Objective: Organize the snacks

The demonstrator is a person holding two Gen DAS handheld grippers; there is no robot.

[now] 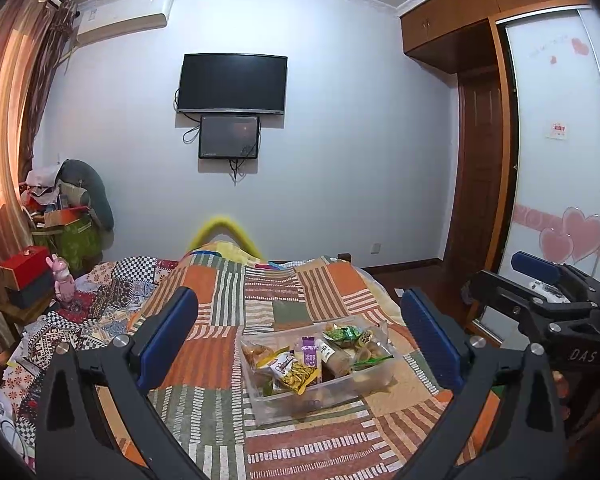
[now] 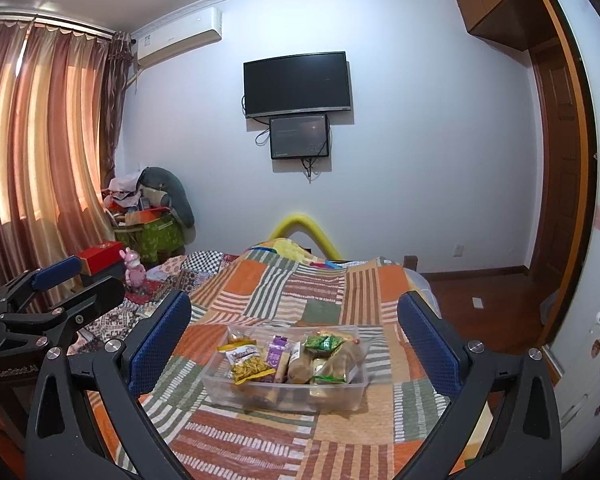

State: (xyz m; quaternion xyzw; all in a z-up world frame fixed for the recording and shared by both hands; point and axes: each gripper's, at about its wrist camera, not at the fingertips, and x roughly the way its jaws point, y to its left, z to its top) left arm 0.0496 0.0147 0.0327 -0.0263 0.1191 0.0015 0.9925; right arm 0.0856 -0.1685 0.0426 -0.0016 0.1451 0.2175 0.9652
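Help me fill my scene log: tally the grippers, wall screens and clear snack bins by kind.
Grippers: 2 (left gripper, right gripper, both open)
Wall screens: 2 (TV, small monitor)
Clear snack bin: 1
Total: 5

— What are you seeing far off?
— You're facing a television (image 2: 298, 84) hanging over a small monitor (image 2: 299, 137).
— And left?
— Curtains (image 2: 40, 152) are glowing beside an air conditioner (image 2: 178, 34); a patchwork quilt (image 2: 300, 280) is lying near you.
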